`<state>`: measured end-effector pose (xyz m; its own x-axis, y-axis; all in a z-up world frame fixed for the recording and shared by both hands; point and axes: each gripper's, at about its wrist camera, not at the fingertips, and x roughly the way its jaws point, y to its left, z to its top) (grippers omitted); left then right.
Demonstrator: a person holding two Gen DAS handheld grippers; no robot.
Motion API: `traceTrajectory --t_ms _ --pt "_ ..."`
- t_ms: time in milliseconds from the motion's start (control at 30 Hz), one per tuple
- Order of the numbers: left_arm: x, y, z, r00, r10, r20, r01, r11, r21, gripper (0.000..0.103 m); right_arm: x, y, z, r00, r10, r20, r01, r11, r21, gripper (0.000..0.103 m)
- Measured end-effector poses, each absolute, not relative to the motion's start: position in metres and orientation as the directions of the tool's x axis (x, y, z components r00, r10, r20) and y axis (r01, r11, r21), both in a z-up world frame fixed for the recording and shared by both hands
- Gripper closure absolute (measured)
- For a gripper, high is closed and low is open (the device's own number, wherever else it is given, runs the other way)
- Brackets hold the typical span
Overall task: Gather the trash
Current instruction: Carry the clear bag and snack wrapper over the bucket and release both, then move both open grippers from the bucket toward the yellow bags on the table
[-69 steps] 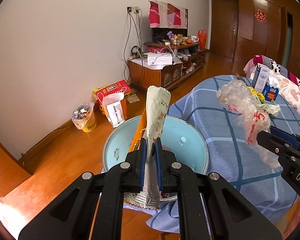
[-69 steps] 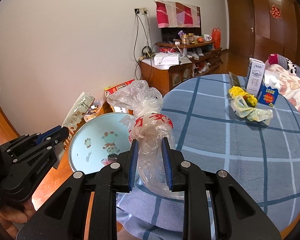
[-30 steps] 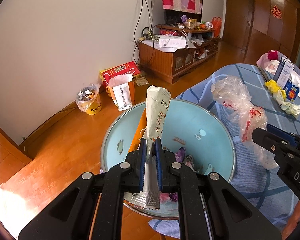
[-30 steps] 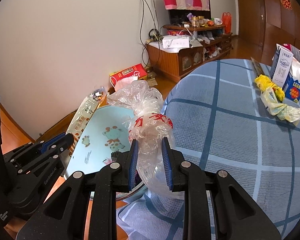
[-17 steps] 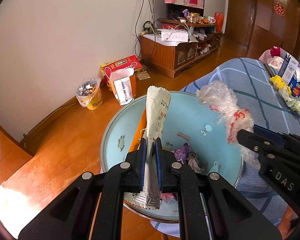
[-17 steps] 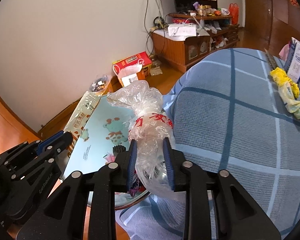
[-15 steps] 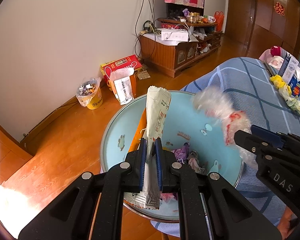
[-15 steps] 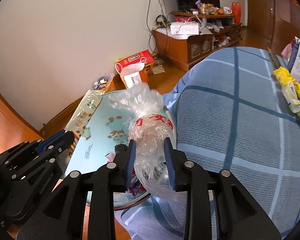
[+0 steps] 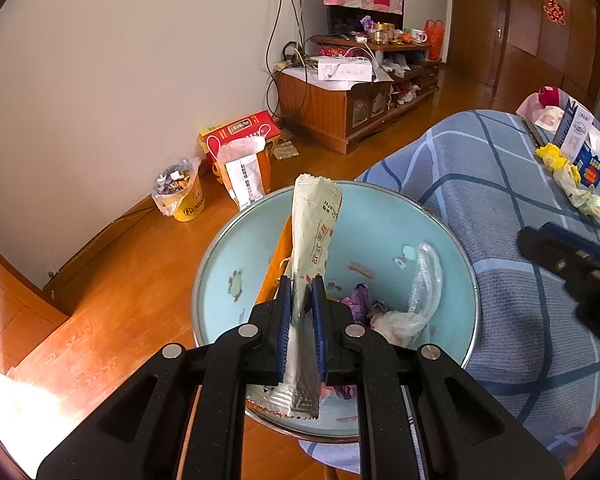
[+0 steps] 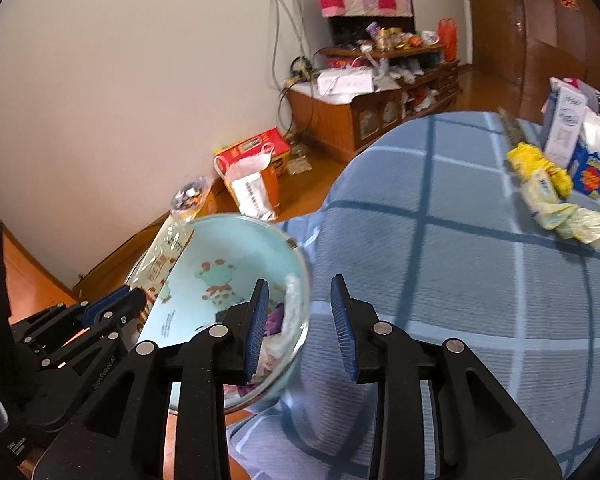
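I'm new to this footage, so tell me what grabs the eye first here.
The pale wrapper stands upright in the shut left gripper, right over the blue basin. In that basin lies a clear plastic bag among other scraps, just left of the blue checked tablecloth. The right gripper hangs open and empty at the basin's edge, with yellow wrappers left far across the cloth.

A long cream snack wrapper [image 9: 315, 240] stands upright over a light-blue basin [image 9: 236, 248] — printed with small cartoon figures — that sits against the edge of a table [image 9: 480, 184] covered in blue checked cloth. Inside the basin lies a crumpled clear plastic bag [image 9: 414, 304] beside purple scraps [image 9: 358, 296]. Farther along the table lie yellow and pale crumpled wrappers [image 10: 552, 196] — well apart from the basin.
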<state>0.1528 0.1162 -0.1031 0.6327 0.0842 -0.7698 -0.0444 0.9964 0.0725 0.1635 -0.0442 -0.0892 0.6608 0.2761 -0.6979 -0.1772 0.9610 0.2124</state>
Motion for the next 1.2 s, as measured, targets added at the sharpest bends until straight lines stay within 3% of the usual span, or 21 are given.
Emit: traceTrajectory --t_ms 67,100,133,200,300,333,400,467,533,667,933,1200 --pt "0.154 0.114 -0.105 0.626 0.084 -0.775 -0.039 0.996 0.077 0.089 0.160 -0.051 -0.087 0.668 0.272 -0.693 -0.169 0.962 0.215 0.070" --pt "0.154 0.113 -0.106 0.624 0.090 -0.777 -0.041 0.996 0.083 0.080 0.158 -0.054 -0.085 0.673 0.266 -0.690 -0.161 0.963 0.215 0.070" --pt "0.153 0.113 -0.106 0.623 0.096 -0.776 -0.045 0.995 0.088 0.064 0.157 -0.057 -0.085 0.676 0.263 -0.688 -0.156 0.964 0.216 0.070" --pt "0.150 0.112 -0.104 0.632 0.113 -0.767 -0.059 0.993 0.098 0.046 0.154 -0.064 -0.084 0.682 0.252 -0.686 -0.137 0.966 0.219 0.070" --pt "0.146 0.111 -0.099 0.642 0.110 -0.759 -0.061 0.994 0.092 0.040 0.150 -0.072 -0.082 0.693 0.239 -0.680 -0.112 0.968 0.225 0.068" --pt "0.145 0.110 -0.097 0.645 0.115 -0.755 -0.067 0.993 0.094 0.031 0.148 -0.074 -0.081 0.697 0.236 -0.677 -0.105 0.968 0.229 0.064" --pt "0.141 0.109 -0.092 0.656 0.134 -0.743 -0.084 0.991 0.105 0.024 0.144 -0.081 -0.078 0.716 0.221 -0.663 -0.080 0.969 0.236 0.055" --pt "0.138 0.108 -0.088 0.661 0.133 -0.738 -0.085 0.991 0.102 0.021 0.140 -0.086 -0.076 0.732 0.199 -0.652 -0.063 0.972 0.227 0.034" --pt "0.135 0.105 -0.084 0.669 0.137 -0.731 -0.091 0.991 0.102 0.013 0.134 -0.091 -0.073 0.754 0.147 -0.641 -0.026 0.981 0.194 0.020" --pt "0.129 0.095 -0.077 0.682 0.139 -0.718 -0.084 0.990 0.112 0.009 0.127 -0.103 -0.073 0.775 0.084 -0.626 0.033 0.984 0.172 0.009" --pt "0.118 0.072 -0.067 0.712 0.148 -0.687 -0.047 0.985 0.163 0.006 0.122 -0.132 -0.076 0.728 0.051 -0.684 0.084 0.983 0.162 0.008" --pt "0.111 0.043 -0.059 0.727 0.099 -0.679 0.014 0.987 0.159 0.006 0.110 -0.155 -0.077 0.728 0.010 -0.686 0.127 0.981 0.149 0.008"
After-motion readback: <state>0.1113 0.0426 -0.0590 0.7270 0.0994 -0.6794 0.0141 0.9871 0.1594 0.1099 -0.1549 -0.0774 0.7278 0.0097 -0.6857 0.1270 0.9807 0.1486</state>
